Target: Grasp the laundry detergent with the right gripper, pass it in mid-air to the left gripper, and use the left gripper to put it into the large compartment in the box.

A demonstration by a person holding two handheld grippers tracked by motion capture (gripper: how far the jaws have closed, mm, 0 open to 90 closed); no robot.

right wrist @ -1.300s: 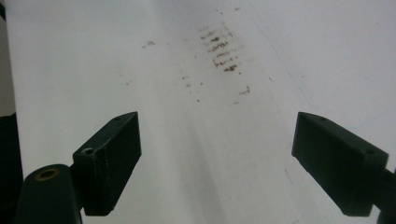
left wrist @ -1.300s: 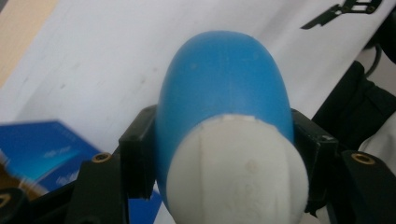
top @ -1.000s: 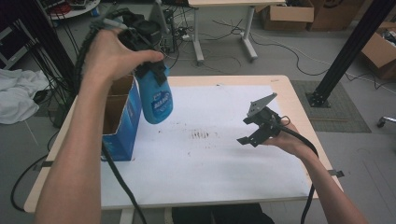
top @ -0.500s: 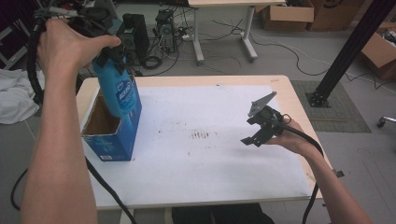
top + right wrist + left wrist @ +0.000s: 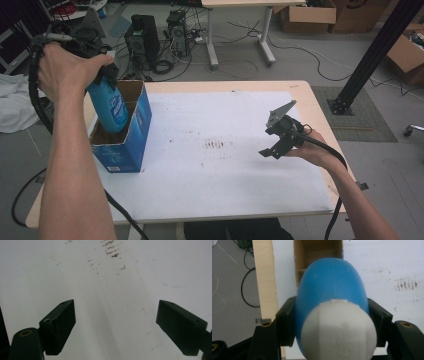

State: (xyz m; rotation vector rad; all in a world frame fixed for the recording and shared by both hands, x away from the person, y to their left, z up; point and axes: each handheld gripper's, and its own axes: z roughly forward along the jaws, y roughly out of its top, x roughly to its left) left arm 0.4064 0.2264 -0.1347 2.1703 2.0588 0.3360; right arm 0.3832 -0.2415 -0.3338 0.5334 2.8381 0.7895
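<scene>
No legible text on blue bottle (image 5: 111,107) or box (image 5: 131,145)

One blue plastic bottle with a white cap (image 5: 111,107) and one blue cardboard box (image 5: 131,135) are here. Both stand at one white-covered tabletop (image 5: 225,175). Two black claws: the left claw (image 5: 329,322) and the right claw (image 5: 272,150).

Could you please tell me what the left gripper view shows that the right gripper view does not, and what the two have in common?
The left gripper view has the blue bottle with its white cap clamped in the left gripper, above the open cardboard box, plus the table's wooden edge and floor cables. The right gripper view has the right gripper wide open with nothing between its jaws, and a faint blue line. Both show the white table cover with its brown smudges.
</scene>
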